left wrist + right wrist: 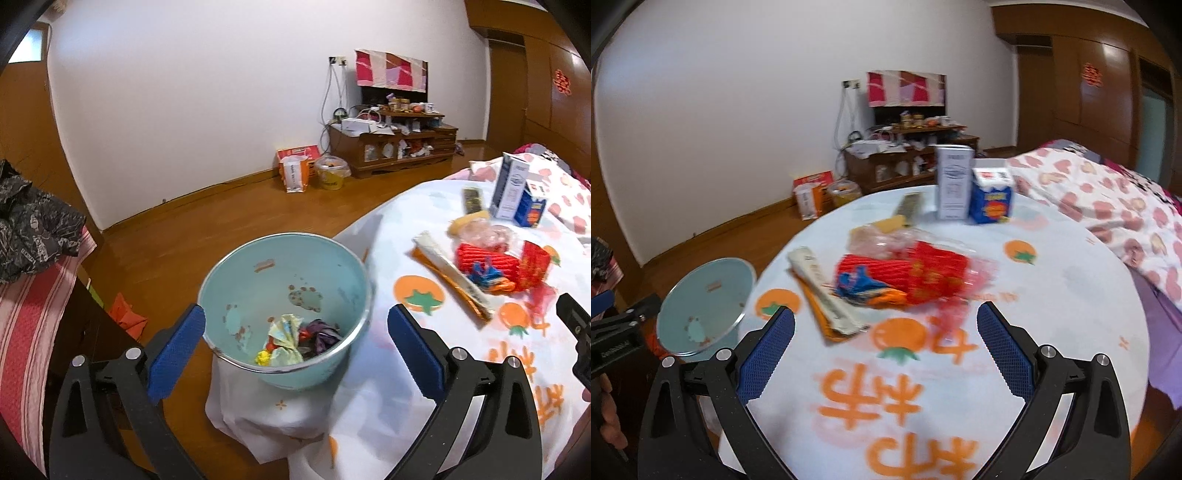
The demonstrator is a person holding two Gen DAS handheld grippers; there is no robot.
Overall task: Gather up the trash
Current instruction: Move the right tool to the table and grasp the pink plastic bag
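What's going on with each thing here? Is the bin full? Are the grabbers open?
Bin: upright beside the table, only a few crumpled wrappers at the bottom.
Wrappers in bin: crumpled, lying loose.
Left gripper: open, empty.
Right gripper: open, empty.
White carton: standing upright on the table.
Blue carton: standing upright beside the white one.
Trash pile: still on the table, not collected.

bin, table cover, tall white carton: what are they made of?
Bin: likely enamelled or painted metal; pale blue glossy wall, bright silvery rim, brown chip-like spots. Table cover: thin cloth or plastic sheet, matte, printed orange fruit; it drapes in folds at the edge. Tall white carton: paperboard, smooth printed faces, sharp edges.
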